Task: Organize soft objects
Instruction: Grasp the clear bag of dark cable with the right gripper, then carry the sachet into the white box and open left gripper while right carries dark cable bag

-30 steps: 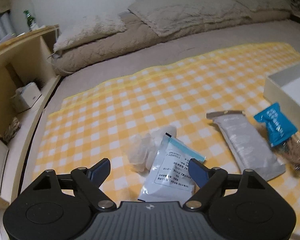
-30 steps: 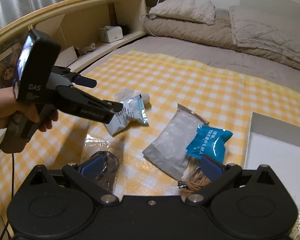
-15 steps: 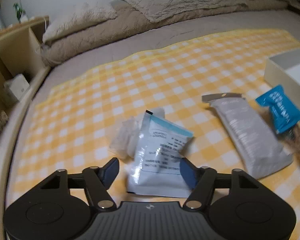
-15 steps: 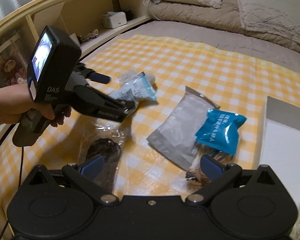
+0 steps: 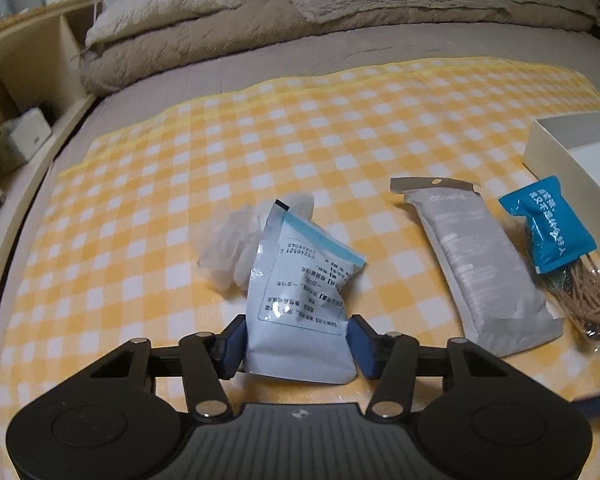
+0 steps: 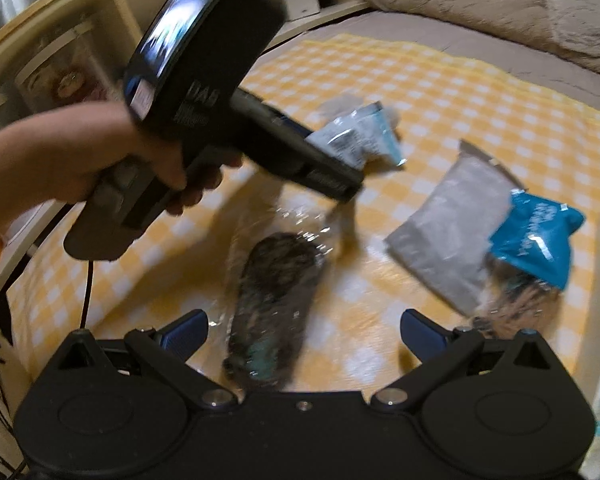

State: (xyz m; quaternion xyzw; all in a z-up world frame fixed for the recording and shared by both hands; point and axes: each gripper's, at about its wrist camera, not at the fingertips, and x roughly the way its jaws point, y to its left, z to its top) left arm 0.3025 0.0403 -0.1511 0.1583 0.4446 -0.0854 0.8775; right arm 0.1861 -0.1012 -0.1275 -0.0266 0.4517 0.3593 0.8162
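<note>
Left tool [image 5: 296, 338] closing on the pale printed pouch [image 5: 300, 300] at lower centre of its view; pads flank the pouch, seemingly touching, to lift it off the checked cloth [image 5: 340, 152]. Right tool [image 6: 304, 328] stands open above a clear-wrapped dark item [image 6: 272, 300], contents blurred. White box [image 5: 572, 152] cut off at right edge.

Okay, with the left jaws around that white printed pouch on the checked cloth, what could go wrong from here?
1. The left gripper has its jaws closing on the lower end of the white pouch only; the soft pack may fold or slip out when lifted.
2. A crumpled clear bag lies against the pouch and could drag along.
3. The right gripper, jaws open, hangs over a clear-wrapped dark item close under the left tool; the two tools could collide.
</note>
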